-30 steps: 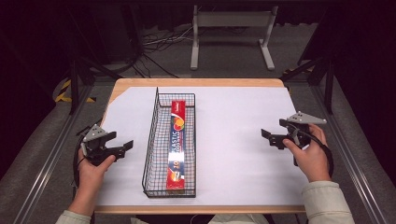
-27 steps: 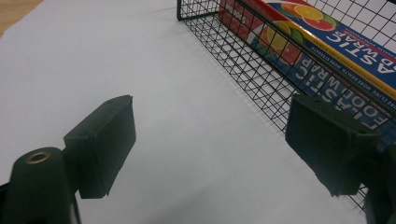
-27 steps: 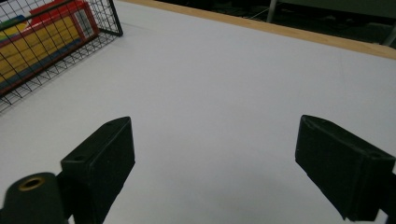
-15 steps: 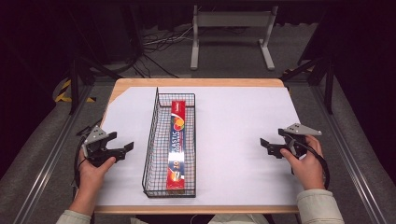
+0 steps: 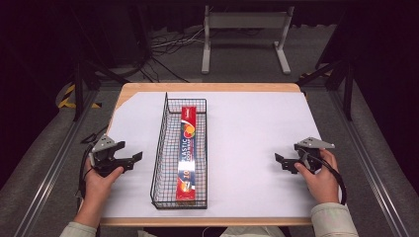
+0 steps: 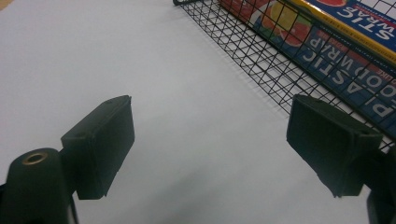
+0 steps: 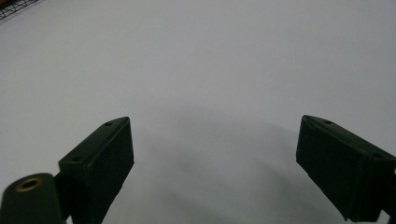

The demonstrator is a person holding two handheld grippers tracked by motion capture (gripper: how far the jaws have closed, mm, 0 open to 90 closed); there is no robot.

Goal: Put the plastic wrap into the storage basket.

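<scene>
cardboard wrap box [image 5: 188,150] in wire basket [image 5: 159,153]: likely light, stiff, crushable, glossy; take across narrow middle. my left gripper [image 5: 129,159] near basket, right gripper [image 5: 281,161] well apart; both spread, empty.

A grey metal stand [image 5: 245,29] sits on the floor beyond the counter [image 5: 207,88]; loose cables [image 5: 168,42] lie far left.
</scene>
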